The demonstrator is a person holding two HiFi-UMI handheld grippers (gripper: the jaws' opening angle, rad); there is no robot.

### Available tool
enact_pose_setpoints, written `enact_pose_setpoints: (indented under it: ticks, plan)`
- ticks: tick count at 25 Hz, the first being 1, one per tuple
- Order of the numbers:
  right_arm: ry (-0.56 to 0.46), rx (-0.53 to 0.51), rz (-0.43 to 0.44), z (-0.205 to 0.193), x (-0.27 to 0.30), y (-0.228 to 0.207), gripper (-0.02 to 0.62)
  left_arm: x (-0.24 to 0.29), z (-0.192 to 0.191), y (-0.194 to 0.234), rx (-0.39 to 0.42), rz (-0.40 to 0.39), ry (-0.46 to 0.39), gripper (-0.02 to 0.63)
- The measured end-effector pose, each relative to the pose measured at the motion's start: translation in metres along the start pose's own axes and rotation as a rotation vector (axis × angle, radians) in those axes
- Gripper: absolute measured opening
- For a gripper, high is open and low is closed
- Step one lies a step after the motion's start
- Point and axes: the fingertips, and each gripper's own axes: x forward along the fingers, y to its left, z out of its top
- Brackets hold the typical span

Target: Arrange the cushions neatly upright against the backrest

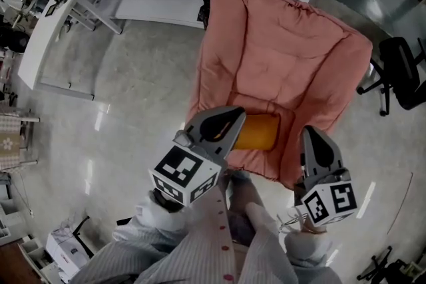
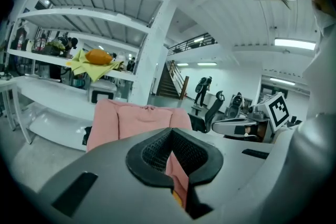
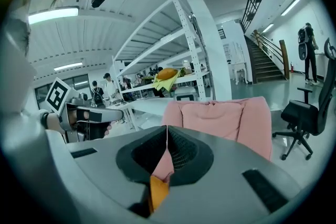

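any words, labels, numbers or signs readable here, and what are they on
No readable text in any view.
Left gripper, white marker cube: black-and-white square code, no letters.
Right gripper, white marker cube: same kind of code, no letters.
Pale box on the floor: any print too small to read.
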Motion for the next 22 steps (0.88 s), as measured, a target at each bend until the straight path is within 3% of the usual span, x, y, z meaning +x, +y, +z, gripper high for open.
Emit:
enact_pose_setpoints:
  ticks: [8, 22]
  plan:
    - [0.133, 0.044, -0.017, -0.086, 0.042, -0.023, 0.015, 0.003, -0.092, 0.059, -0.091, 0.105, 0.139, 0.011]
    - [0.284, 0.193, -0.044, -0.235, 0.116, -0.085, 0.015, 0.035, -0.236, 0.118, -0.183, 0.197, 0.339, 0.014]
